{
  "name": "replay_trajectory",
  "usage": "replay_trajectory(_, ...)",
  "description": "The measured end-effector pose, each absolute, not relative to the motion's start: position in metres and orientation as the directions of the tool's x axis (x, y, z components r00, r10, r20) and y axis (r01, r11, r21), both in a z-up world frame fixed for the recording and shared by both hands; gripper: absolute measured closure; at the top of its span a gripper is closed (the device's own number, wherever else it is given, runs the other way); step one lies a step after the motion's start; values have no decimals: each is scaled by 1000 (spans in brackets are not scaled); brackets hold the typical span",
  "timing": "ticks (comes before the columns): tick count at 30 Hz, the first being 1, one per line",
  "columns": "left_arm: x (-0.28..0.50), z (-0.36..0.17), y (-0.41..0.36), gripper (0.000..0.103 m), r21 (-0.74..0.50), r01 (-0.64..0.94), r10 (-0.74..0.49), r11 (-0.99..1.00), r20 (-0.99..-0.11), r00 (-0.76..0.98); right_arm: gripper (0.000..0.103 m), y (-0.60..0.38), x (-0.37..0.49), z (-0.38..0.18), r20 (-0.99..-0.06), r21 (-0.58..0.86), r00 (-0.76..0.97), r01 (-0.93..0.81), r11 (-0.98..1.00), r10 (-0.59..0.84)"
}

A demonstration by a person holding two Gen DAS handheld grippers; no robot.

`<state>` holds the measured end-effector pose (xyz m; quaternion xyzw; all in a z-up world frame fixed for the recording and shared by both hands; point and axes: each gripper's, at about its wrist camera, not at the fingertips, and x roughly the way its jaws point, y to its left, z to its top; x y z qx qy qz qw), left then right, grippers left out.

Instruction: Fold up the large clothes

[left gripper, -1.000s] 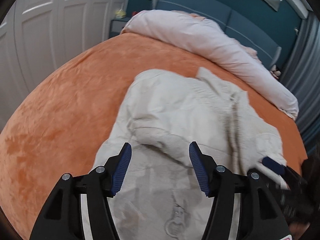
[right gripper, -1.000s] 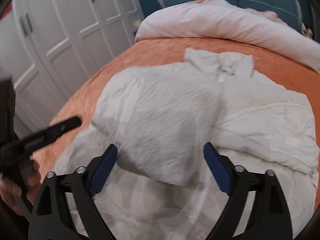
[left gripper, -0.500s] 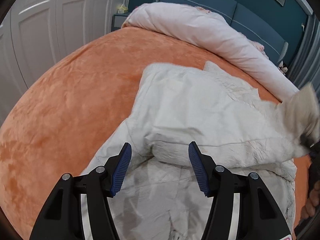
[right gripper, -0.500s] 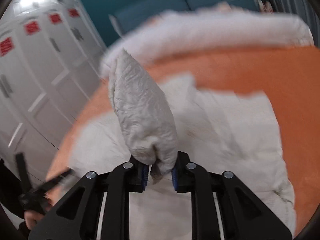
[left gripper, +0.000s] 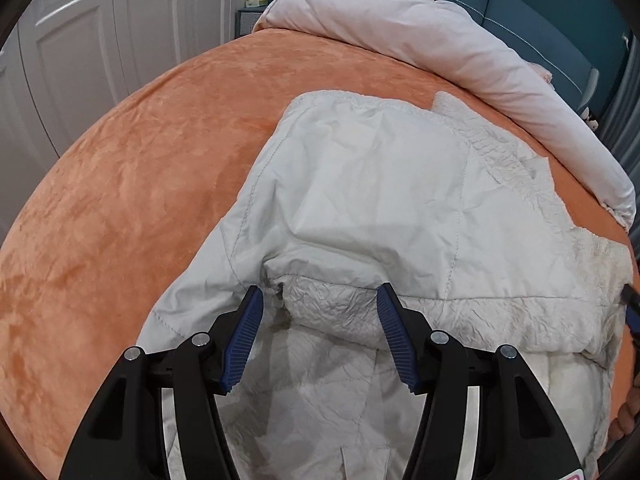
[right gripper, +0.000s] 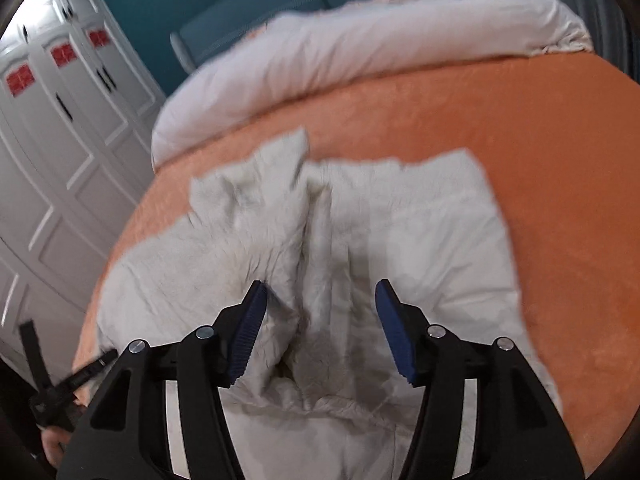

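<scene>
- A large off-white padded jacket [left gripper: 380, 184] lies spread on the orange bed cover [left gripper: 132, 168], which serves as the landmark here; the jacket sits toward the near end of the cover, with bare orange showing on both sides of it and beyond it.
- In the left wrist view a smooth quilted panel of the jacket is folded over a more crinkled layer, and a fleecy edge [left gripper: 508, 156] runs along the jacket's far right side.
- The left gripper [left gripper: 320, 332] hovers over the jacket's near part with its jaws apart; a crumpled fold of fabric lies between the blue pads, but they are not closed on it.
- The right gripper [right gripper: 318, 328] is likewise over the jacket with its jaws apart and nothing clamped; that view is motion-blurred, so fabric detail is unclear.
- A rolled pale pink duvet [left gripper: 440, 40] lies across the far end of the orange bed cover, well apart from the jacket.
- White panelled wardrobe doors [left gripper: 100, 28] stand off the cover's left side, and a teal headboard [left gripper: 520, 4] rises behind the duvet.
</scene>
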<state>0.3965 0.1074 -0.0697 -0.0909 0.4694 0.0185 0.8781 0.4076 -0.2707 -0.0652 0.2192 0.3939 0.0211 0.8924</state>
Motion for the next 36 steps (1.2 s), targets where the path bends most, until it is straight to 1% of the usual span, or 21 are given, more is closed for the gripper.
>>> replay_trajectory(1,397,-71,108,46,-139,-119,-50,983,-829,558,71,-268,412,-72,-709,399,667,113,910,228)
replay_trajectory(2,398,-72,108,46,-135,-118,-47,984,-829,557,81,-262,416,-74,-712,399,659,93,912,244)
replay_trajectory(3,398,-73,107,46,-125,-115,-40,986,-830,557,92,-259,413,-70,-696,403,669,65,913,260)
replay_trajectory(4,399,-73,107,46,-113,-112,-33,987,-830,556,95,-261,407,-62,-662,415,700,43,909,269)
replay_trajectory(7,400,-75,107,46,-97,-94,-29,991,-831,556,96,-264,382,-39,-546,482,778,-14,876,312)
replay_trajectory(8,400,-77,107,46,-99,-86,-34,991,-831,556,96,-267,379,-37,-531,488,788,-15,872,311)
replay_trajectory(9,400,-77,106,46,-95,-86,-31,992,-830,556,96,-269,381,-42,-549,478,781,3,878,297)
replay_trajectory(11,400,-79,105,46,-75,-87,-14,993,-829,560,95,-269,395,-70,-646,447,713,65,892,272)
replay_trajectory(12,399,-80,104,46,-73,-88,-11,993,-828,561,86,-271,406,-101,-719,443,636,110,890,279)
replay_trajectory(13,399,-80,103,45,-71,-90,-9,993,-826,563,86,-276,410,-118,-724,489,611,127,863,320)
replay_trajectory(15,396,-78,101,45,-62,-89,-1,994,-826,564,85,-288,408,-115,-705,545,619,161,823,346)
replay_trajectory(17,393,-72,100,45,-40,-87,17,995,-819,573,80,-289,400,-99,-729,494,625,200,846,278)
replay_trajectory(18,389,-65,98,46,-7,-94,50,996,-807,588,79,-287,392,-87,-739,437,639,209,875,216)
replay_trajectory(20,384,-47,96,46,28,-95,81,995,-774,628,79,-284,377,-61,-718,338,689,221,915,99)
replay_trajectory(21,382,-40,94,46,34,-95,88,995,-763,641,79,-285,375,-54,-700,319,710,211,924,79)
replay_trajectory(24,386,-21,88,46,31,-87,81,996,-744,664,79,-271,372,-29,-651,295,755,151,944,83)
replay_trajectory(27,400,-10,78,46,33,-76,76,997,-741,667,80,-243,389,-18,-634,251,765,70,965,110)
replay_trajectory(31,421,-6,67,46,40,-69,76,997,-730,679,81,-205,410,-17,-631,105,773,-10,994,74)
replay_trajectory(36,442,-15,58,46,53,-68,84,996,-738,669,82,-202,431,-40,-669,75,741,-9,997,57)
